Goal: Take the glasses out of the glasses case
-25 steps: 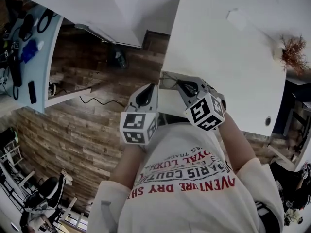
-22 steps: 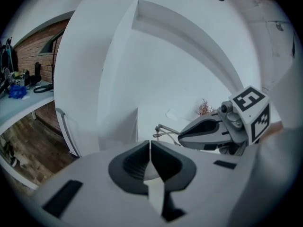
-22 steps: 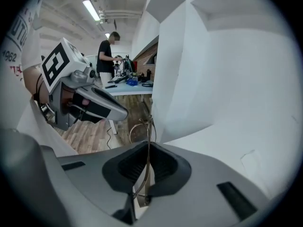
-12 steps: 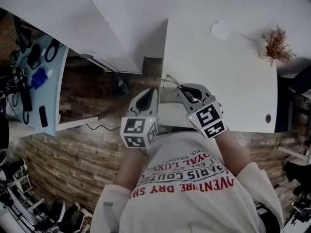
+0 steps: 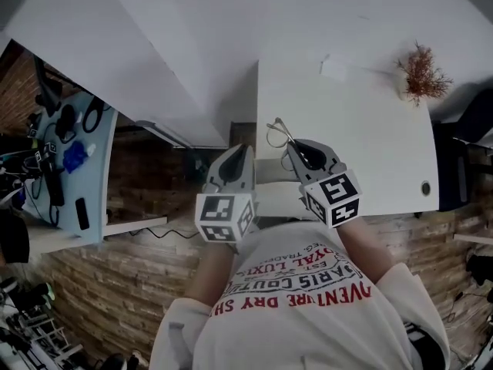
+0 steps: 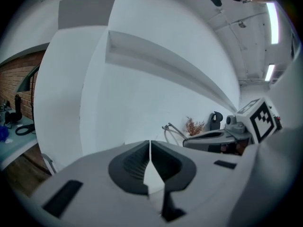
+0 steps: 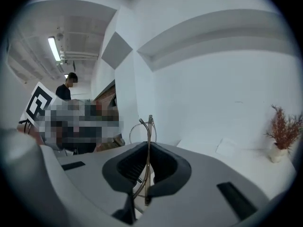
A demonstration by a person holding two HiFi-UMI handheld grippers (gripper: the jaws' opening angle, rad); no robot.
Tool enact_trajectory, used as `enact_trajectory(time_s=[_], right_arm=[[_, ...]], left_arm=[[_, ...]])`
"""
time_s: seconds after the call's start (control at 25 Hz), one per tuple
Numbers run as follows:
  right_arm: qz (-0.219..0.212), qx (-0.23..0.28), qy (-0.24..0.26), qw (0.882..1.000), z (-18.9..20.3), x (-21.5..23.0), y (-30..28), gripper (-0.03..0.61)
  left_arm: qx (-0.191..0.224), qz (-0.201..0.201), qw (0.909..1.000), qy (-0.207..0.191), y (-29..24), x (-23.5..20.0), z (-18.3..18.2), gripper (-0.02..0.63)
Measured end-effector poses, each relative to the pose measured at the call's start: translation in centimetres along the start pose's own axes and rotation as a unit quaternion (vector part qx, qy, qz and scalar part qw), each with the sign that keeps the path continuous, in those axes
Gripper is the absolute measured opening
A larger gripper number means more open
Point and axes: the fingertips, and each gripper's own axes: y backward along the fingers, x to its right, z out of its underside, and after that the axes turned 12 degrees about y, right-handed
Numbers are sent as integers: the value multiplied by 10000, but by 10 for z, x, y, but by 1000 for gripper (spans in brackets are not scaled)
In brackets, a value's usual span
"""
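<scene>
The glasses (image 5: 276, 133) have a thin gold wire frame. My right gripper (image 5: 291, 145) is shut on them above the near left part of the white table (image 5: 362, 145). In the right gripper view the frame (image 7: 147, 126) stands up out of the closed jaws of the right gripper (image 7: 148, 148). My left gripper (image 5: 246, 149) hovers just left of it, jaws together, with nothing seen in them. The left gripper view shows its pads meeting at the left gripper (image 6: 150, 145), with the glasses (image 6: 173, 129) off to the right. I cannot pick out a glasses case for certain.
A dried reddish plant (image 5: 420, 74) stands at the table's far right corner, with a flat white thing (image 5: 336, 68) lying beside it. White wall panels rise behind. A light-blue bench (image 5: 69, 153) with dark tools stands at the left. A person (image 7: 70, 86) stands in the background.
The head camera has tilted, so the table and plant sit lower and nearer the middle. Both grippers keep their pose, side by side; the glasses stay in the right one.
</scene>
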Motion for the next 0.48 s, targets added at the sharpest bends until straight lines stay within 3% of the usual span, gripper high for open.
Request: enact_trajectory(time_s=[0.48], right_arm=[[449, 210, -328, 9982, -2, 27, 15, 26]], left_arm=[[84, 207, 9997, -88, -10, 20, -12, 12]])
